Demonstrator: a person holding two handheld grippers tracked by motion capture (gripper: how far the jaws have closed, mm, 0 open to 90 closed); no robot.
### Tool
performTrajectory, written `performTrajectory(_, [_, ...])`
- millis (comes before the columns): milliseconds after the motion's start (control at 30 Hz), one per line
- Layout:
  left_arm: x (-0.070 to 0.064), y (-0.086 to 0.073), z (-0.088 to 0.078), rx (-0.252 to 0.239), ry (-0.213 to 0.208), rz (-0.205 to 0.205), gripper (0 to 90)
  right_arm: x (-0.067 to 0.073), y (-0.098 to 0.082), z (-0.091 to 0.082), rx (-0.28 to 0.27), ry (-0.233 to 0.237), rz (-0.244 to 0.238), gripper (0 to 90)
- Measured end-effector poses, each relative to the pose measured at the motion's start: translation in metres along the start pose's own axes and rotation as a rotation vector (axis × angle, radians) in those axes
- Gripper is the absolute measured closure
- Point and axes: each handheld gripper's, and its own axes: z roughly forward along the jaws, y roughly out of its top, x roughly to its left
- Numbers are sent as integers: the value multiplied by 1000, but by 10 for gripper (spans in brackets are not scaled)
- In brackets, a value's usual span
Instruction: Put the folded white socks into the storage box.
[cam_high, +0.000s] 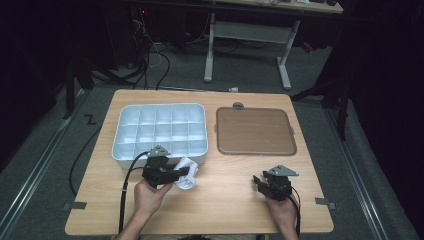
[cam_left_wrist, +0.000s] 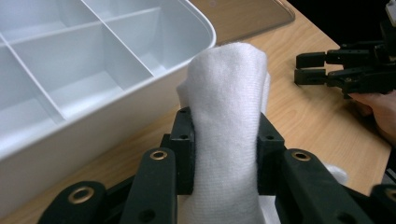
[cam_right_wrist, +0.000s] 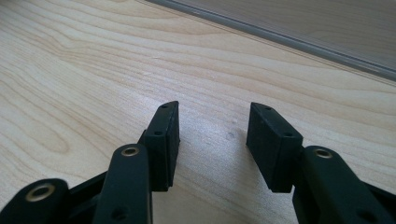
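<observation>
The left hand-held gripper (cam_left_wrist: 225, 154) pinches a rolled white sock (cam_left_wrist: 229, 116) just off the table (cam_high: 225, 200), right beside the near wall of the white divided box (cam_high: 160, 131). The right hand-held gripper (cam_right_wrist: 212, 140) rests spread and empty over bare wood, near the brown lid (cam_high: 255, 131). The sock looks picked up for sorting; next it should be carried over the rim and lowered into a compartment.

Open table in front of you, blocked toward the back

Your clearest passage is the bare wood near the tray (cam_high: 255, 131), in front of it. The white box (cam_high: 160, 129) stands left of the tray, just beside it, closing that side; only a narrow gap runs between them.
</observation>
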Motion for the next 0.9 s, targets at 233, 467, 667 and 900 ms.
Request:
performTrajectory(233, [-2,18,-3,-29,-10,-6,682,0,0,0,0,1,0,542])
performTrajectory(467, [2,35,-3,-50,1,-14,682,0,0,0,0,2,0,542])
performTrajectory(667, [10,47,-1,-61,11,-39,682,0,0,0,0,2,1,541])
performTrajectory(900, [21,60,3,-73,20,-78,681,0,0,0,0,3,2,540])
